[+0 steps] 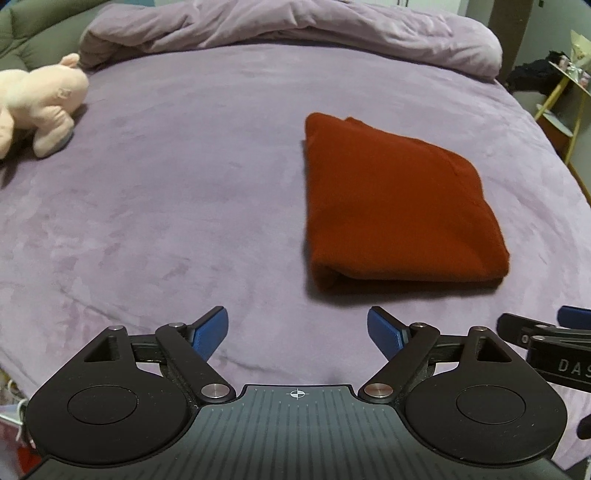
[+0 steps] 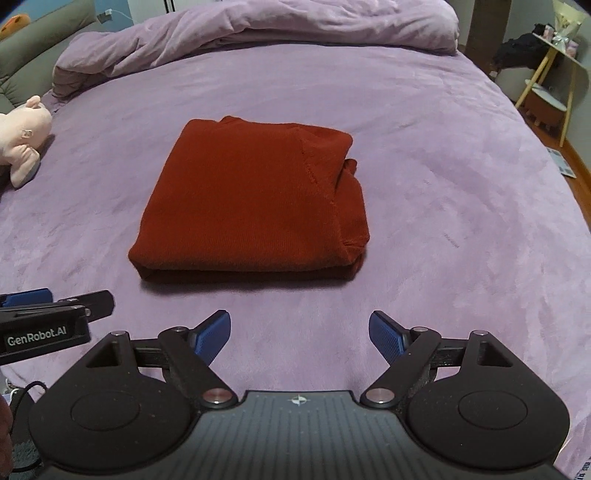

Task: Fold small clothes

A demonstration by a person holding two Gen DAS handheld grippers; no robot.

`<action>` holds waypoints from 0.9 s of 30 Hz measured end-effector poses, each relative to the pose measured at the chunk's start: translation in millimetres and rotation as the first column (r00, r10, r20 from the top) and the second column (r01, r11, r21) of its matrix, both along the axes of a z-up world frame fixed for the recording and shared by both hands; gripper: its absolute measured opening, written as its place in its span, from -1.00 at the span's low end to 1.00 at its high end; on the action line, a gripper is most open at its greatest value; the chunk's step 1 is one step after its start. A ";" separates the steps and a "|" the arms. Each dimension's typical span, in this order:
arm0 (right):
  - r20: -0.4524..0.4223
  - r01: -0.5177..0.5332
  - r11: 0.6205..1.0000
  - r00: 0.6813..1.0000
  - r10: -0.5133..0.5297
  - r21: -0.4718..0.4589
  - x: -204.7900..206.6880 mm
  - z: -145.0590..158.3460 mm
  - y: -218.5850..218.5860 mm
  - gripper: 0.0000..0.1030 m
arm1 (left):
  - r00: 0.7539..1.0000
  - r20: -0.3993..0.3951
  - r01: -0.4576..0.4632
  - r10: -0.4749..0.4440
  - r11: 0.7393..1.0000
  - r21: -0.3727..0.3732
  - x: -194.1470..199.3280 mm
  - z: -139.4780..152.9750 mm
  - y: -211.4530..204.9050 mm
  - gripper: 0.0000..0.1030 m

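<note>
Garment check: one red garment (image 2: 251, 199) lies folded into a compact, roughly rectangular packet on the purple bed cover (image 2: 424, 122), flat, with its thick folded edge facing me on the near side. A seam and a tucked-in bulge show along its right side in the right wrist view.

My right claw (image 2: 299, 334) stands open, blue pads spread wide with nothing between them. The packet sits just beyond its fingertips, centred slightly left of its line, apart from the pads; bare bed cover shows in the gap.

My left claw (image 1: 297, 332) is likewise open and empty. From its view the red garment (image 1: 399, 206) lies ahead and to the right, its near edge a little beyond the right fingertip, not touching. The right claw's tip (image 1: 532, 332) shows at the right edge of that view, near the packet's near right corner; in the right wrist view the left claw (image 2: 48, 301) appears at the left edge, near the packet's near left corner. Both claws point down toward the bed.

Other items noted: a pink plush toy (image 1: 40, 107) at the far left on the cover, well apart from the garment; a bunched purple duvet (image 2: 258, 29) across the far side of the bed; a yellow-legged side shelf (image 2: 554, 74) off the bed at far right.
</note>
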State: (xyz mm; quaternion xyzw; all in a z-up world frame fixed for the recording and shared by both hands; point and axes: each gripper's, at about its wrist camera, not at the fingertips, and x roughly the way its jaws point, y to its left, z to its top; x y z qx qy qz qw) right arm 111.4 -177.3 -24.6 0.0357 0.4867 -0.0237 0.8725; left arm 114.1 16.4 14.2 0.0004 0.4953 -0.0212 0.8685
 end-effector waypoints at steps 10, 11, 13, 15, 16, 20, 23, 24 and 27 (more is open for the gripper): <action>0.003 0.018 0.999 1.000 -0.018 -0.033 2.9 1.2 1.5 0.60 | 1.000 -0.023 0.012 -0.012 1.000 0.006 4.6 -2.7 0.2 0.71; 0.002 0.020 0.999 1.000 -0.020 -0.031 3.4 1.0 0.7 0.60 | 1.000 -0.025 0.016 -0.016 1.000 0.002 4.1 -3.1 -0.8 0.71; -0.003 0.027 0.999 1.000 -0.027 -0.027 4.1 0.3 -0.2 0.60 | 0.999 -0.031 0.021 -0.021 1.000 -0.004 4.0 -3.6 -2.3 0.72; -0.009 0.033 0.999 0.999 -0.033 -0.027 4.9 -0.7 -0.6 0.60 | 0.999 -0.031 0.028 -0.029 1.000 -0.011 3.7 -3.5 -4.1 0.72; -0.010 0.034 0.999 0.999 -0.034 -0.026 5.1 -1.1 -0.7 0.60 | 0.999 -0.030 0.030 -0.031 0.999 -0.011 3.7 -3.0 -4.7 0.72; -0.011 0.033 0.999 0.999 -0.034 -0.020 5.7 -1.6 -1.7 0.60 | 0.999 -0.025 0.035 -0.035 0.999 -0.010 3.8 -1.9 -6.8 0.72; -0.013 0.034 0.999 0.999 -0.034 -0.021 6.1 -2.2 -1.4 0.60 | 0.999 -0.026 0.037 -0.037 0.999 -0.009 3.8 -1.3 -7.1 0.72; -0.012 0.034 0.999 0.999 -0.035 -0.021 6.4 -2.4 -2.2 0.60 | 0.999 -0.025 0.038 -0.038 0.999 -0.009 3.9 -1.0 -7.1 0.72; -0.015 0.039 0.999 0.999 -0.039 -0.019 6.7 -2.4 -3.1 0.60 | 0.999 -0.019 0.043 -0.043 0.999 -0.006 3.7 0.5 -7.6 0.72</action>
